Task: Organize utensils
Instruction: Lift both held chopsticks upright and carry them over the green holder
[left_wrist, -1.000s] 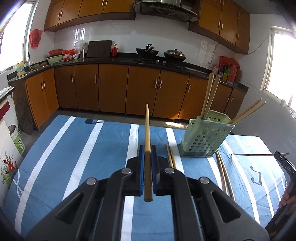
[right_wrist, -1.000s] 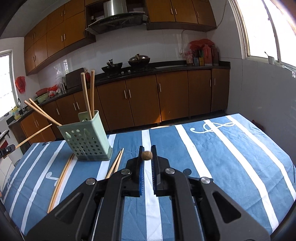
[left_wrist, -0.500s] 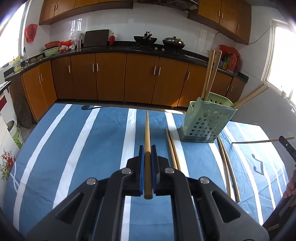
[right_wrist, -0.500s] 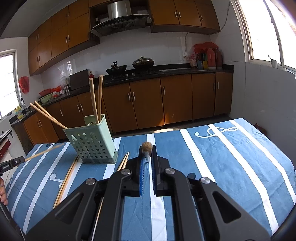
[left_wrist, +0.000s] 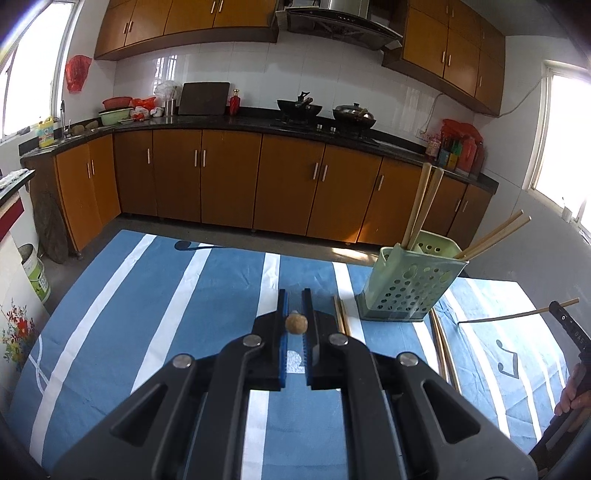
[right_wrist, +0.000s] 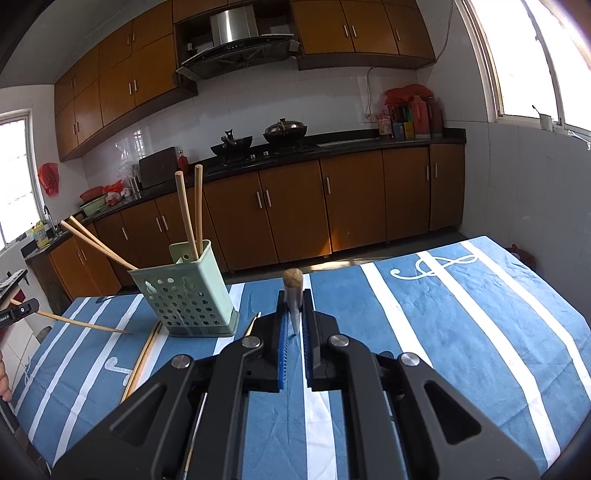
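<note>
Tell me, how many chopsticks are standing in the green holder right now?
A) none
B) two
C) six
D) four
D: the holder has two chopsticks standing nearly upright at its back and two more leaning out over its far side.

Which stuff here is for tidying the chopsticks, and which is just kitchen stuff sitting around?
For the job:
- green holder
- chopstick in left tongs
- chopstick in right tongs
- loose chopsticks on the cloth

Just lying about:
- wok
- lidded pan
- red bottles
- green basin
</note>
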